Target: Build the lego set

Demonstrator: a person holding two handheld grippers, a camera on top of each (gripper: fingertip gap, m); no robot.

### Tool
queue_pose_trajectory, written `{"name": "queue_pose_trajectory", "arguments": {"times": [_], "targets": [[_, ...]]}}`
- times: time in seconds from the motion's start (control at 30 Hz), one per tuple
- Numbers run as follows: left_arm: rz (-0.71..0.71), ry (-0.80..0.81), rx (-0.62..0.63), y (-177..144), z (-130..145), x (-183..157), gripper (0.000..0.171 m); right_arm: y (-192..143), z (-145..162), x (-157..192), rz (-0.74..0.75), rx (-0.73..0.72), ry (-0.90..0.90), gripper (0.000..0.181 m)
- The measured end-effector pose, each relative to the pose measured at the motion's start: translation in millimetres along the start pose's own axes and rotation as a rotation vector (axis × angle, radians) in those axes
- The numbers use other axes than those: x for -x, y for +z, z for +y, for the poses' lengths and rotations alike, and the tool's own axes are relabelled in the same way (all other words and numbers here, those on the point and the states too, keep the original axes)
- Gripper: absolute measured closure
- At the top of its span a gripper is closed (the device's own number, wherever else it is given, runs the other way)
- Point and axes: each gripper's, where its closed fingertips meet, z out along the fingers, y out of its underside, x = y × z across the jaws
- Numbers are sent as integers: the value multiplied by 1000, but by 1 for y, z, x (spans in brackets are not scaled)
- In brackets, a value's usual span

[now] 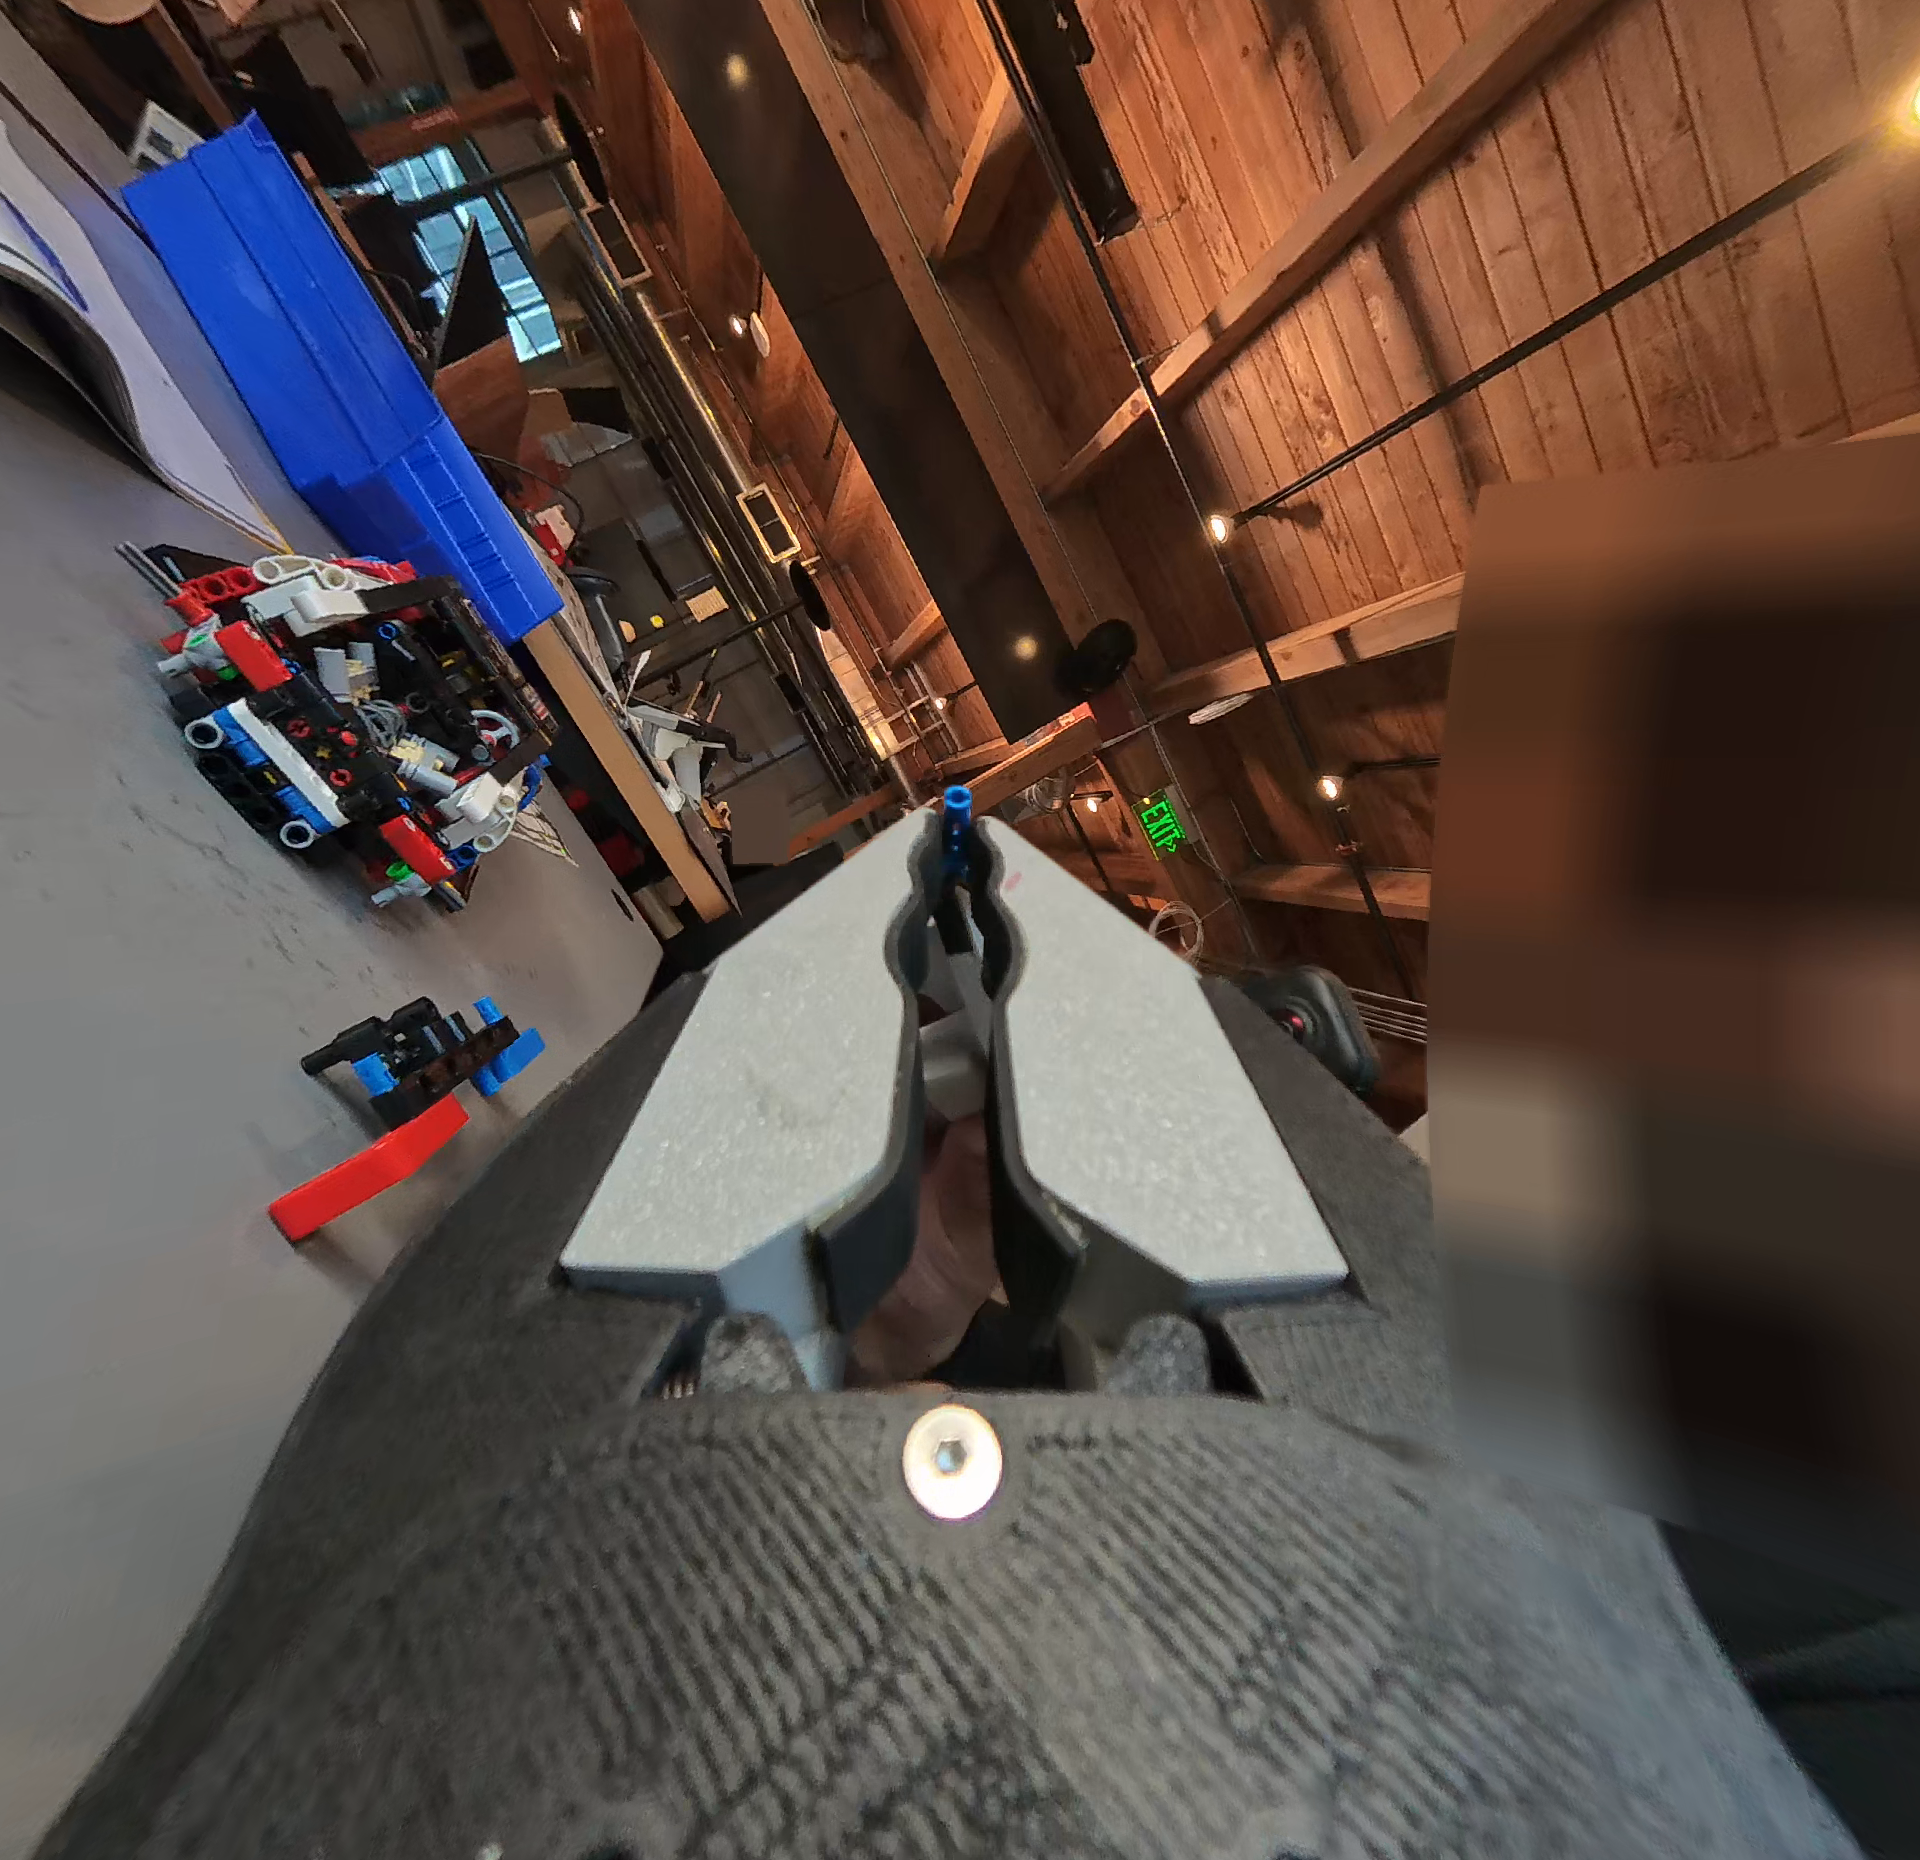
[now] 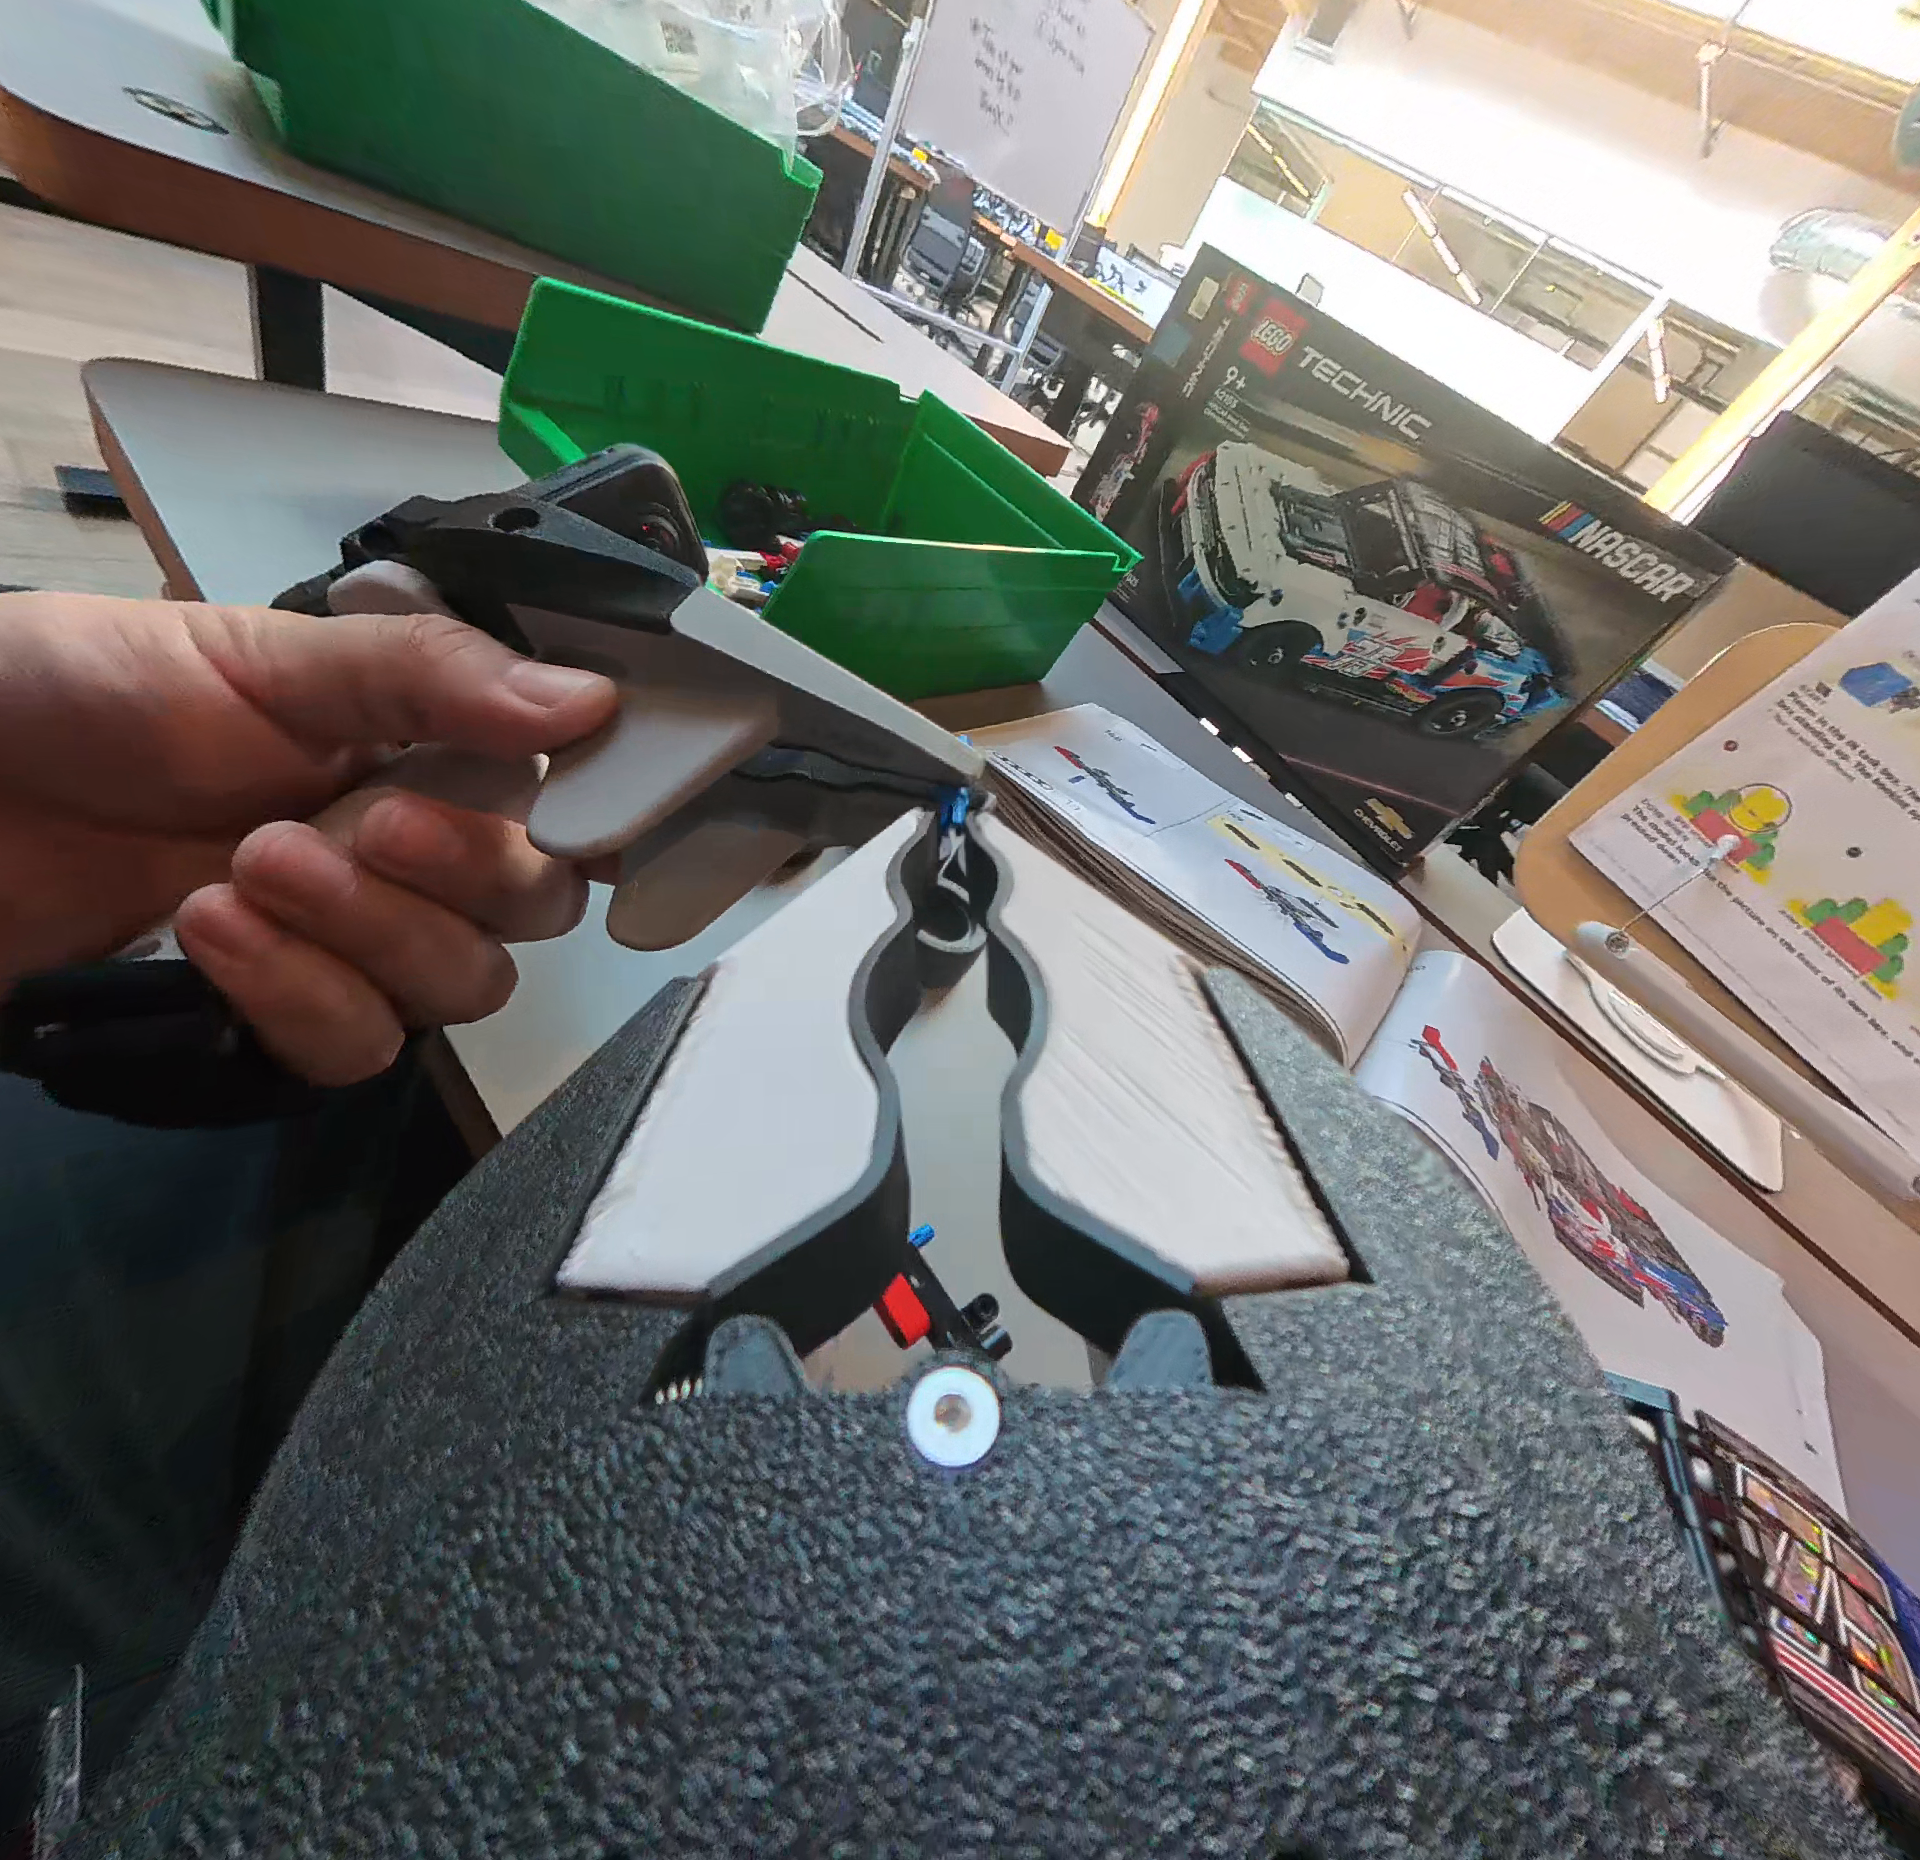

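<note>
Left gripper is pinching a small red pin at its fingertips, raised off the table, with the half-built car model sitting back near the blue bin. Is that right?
Not quite: the pin is blue, not red, as the left wrist view shows. The rest holds: the left gripper pinches it at its fingertips, raised off the table, with the half-built car model back near the blue bin.

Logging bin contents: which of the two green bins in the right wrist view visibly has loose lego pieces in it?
The nearer, lower green bin, beside the set's box; the farther green bin holds clear plastic bags.
</note>
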Motion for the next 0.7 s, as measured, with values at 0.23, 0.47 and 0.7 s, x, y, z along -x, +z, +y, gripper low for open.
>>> {"name": "queue_pose_trajectory", "arguments": {"times": [0.23, 0.47, 0.7], "targets": [[-27, 79, 33, 0, 3, 2, 170, -2, 3, 0, 21, 7, -18, 177], [-144, 302, 58, -4, -1, 11, 170, 7, 13, 2, -26, 15, 179, 177], [-103, 335, -31, -7, -10, 0, 170, 13, 2, 1, -31, -42, 269, 177]]}}
